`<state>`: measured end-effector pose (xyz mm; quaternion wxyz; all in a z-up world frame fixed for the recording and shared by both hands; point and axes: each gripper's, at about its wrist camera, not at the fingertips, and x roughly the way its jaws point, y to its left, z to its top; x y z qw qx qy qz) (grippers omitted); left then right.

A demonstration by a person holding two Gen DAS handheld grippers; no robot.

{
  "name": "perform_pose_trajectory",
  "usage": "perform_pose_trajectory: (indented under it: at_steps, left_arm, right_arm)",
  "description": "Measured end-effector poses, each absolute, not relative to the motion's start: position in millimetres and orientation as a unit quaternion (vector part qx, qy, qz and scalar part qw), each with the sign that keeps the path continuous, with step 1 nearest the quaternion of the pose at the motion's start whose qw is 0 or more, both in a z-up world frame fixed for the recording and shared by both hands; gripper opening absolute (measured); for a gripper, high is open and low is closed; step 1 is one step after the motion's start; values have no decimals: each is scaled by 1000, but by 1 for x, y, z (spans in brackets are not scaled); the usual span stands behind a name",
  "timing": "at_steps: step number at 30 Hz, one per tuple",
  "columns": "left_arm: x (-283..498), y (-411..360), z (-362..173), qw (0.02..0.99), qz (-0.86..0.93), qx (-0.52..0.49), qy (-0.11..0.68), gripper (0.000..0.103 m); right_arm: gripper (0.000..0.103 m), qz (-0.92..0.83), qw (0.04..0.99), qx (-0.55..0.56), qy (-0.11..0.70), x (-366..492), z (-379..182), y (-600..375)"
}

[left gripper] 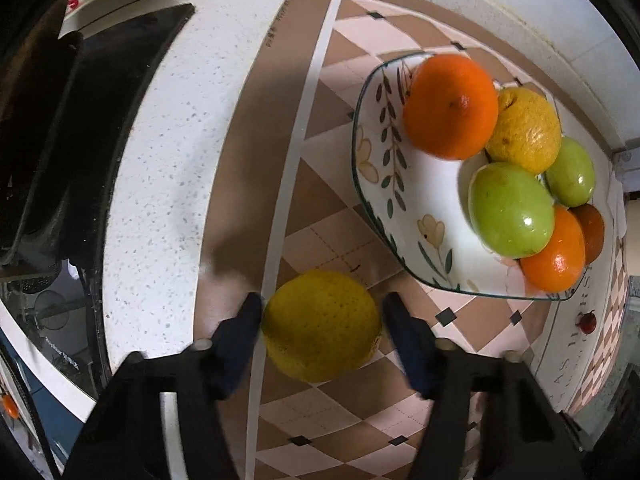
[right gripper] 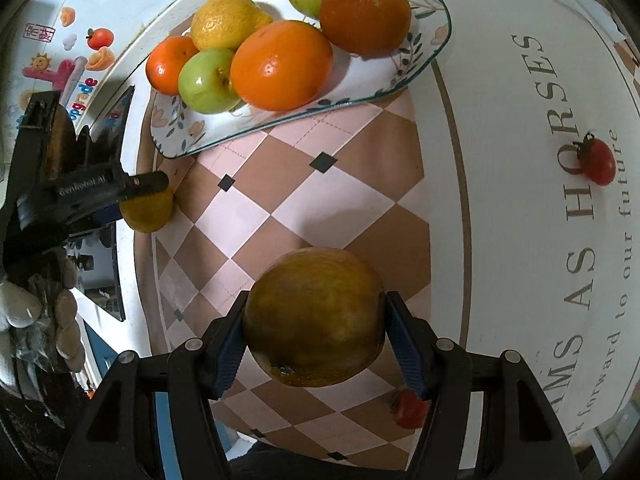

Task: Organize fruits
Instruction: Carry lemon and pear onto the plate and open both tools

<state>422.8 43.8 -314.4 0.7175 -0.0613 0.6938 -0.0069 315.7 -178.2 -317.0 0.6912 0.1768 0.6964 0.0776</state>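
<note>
A flower-patterned glass plate point(left gripper: 376, 152) holds several oranges, green apples and a yellow citrus; it also shows in the right wrist view point(right gripper: 434, 28). My left gripper point(left gripper: 322, 312) stands around a yellow citrus point(left gripper: 320, 326) on the checked mat; the left finger touches it, the right finger point(left gripper: 404, 332) stands a small gap away. From the right wrist view the left gripper point(right gripper: 148, 184) sits over that citrus point(right gripper: 148, 210). My right gripper point(right gripper: 316, 320) is shut on a brownish-green apple point(right gripper: 314, 316) held above the mat.
A checked brown and pink mat point(right gripper: 320, 200) covers the table. A cherry tomato point(right gripper: 598, 160) lies on the lettered white part at the right. Another red fruit point(right gripper: 408, 410) lies under my right finger. A dark tray point(left gripper: 80, 132) stands at the left.
</note>
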Motion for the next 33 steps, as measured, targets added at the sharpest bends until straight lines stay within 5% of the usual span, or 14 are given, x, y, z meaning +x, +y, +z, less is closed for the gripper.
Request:
perform_pose_trajectory:
  at_steps: [18, 33]
  left_arm:
    - [424, 27, -232, 768, -50, -93, 632, 57]
    - [464, 24, -274, 734, -17, -102, 672, 57]
  right_arm:
    - [67, 101, 713, 222, 657, 368, -266, -210]
    - [67, 25, 758, 177, 627, 503, -269, -260]
